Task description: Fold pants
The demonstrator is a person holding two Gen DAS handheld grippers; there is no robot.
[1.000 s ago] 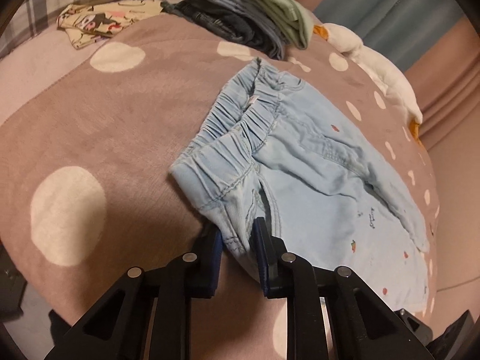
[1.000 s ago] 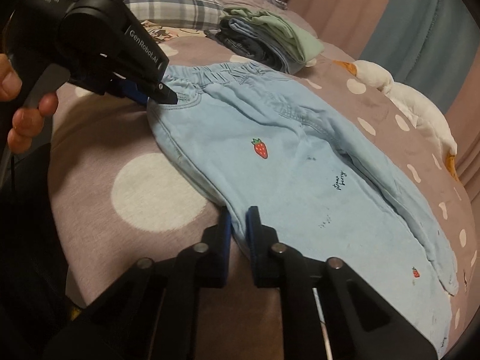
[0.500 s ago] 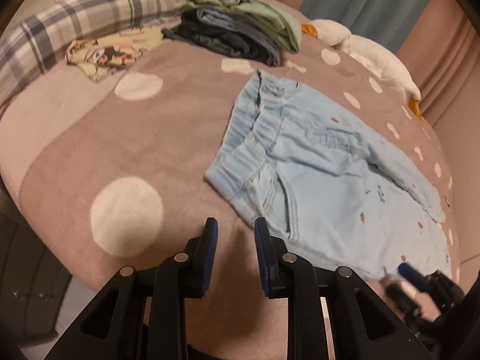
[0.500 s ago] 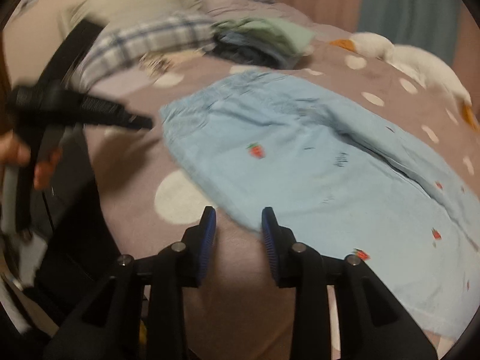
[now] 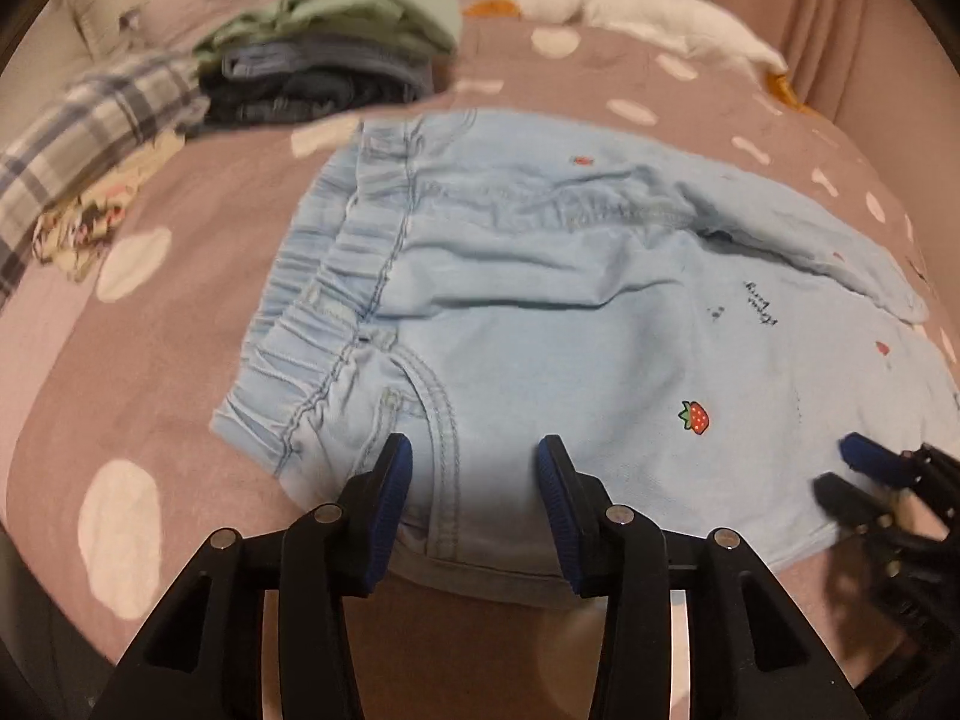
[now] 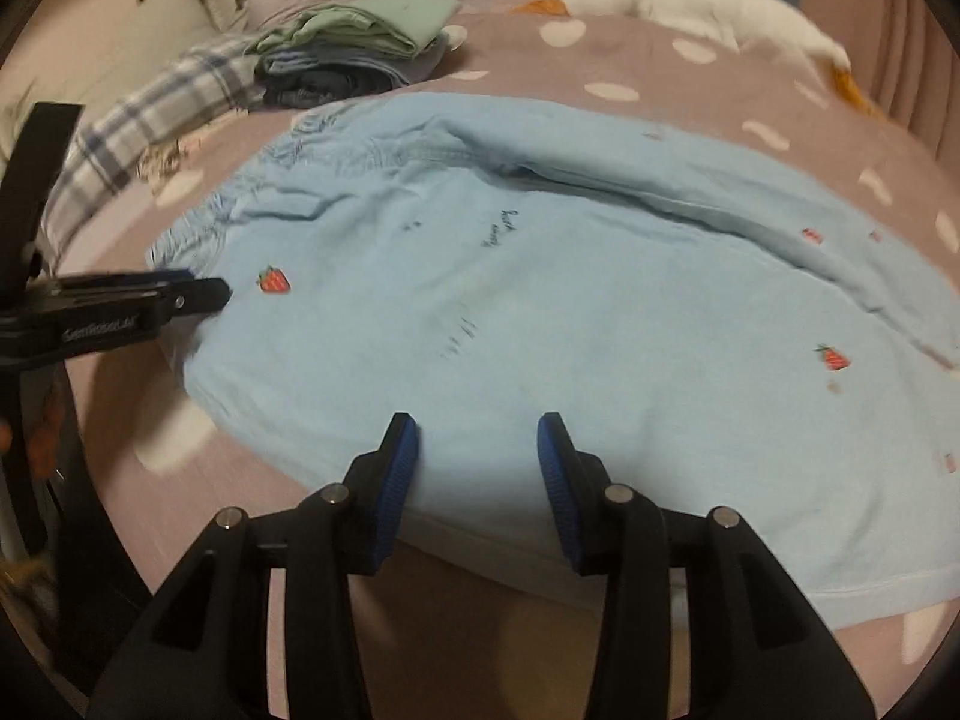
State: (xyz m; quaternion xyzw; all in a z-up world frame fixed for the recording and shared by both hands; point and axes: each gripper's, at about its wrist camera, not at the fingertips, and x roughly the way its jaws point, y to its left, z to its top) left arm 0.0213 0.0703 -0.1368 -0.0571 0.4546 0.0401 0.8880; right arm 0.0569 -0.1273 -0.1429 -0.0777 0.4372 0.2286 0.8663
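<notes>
Light blue pants (image 5: 570, 312) with small strawberry prints lie on the pink dotted bedspread (image 5: 198, 228), waistband to the left, one leg folded over the other. My left gripper (image 5: 474, 480) is open and empty, its fingers over the near edge by the pocket seam. My right gripper (image 6: 477, 456) is open and empty over the near edge of the pants (image 6: 540, 300) leg. The right gripper also shows in the left wrist view (image 5: 852, 468), and the left gripper in the right wrist view (image 6: 204, 291) by the waistband.
A stack of folded clothes (image 5: 324, 66) sits at the back left, also in the right wrist view (image 6: 354, 42). A plaid cloth (image 5: 90, 126) and a printed garment (image 5: 84, 222) lie at the left. A white goose plush (image 6: 708, 6) lies at the back right.
Both grippers let go of the near edge of the pants, opened wider and came back over that edge. The pants now lie flat on the bed.
</notes>
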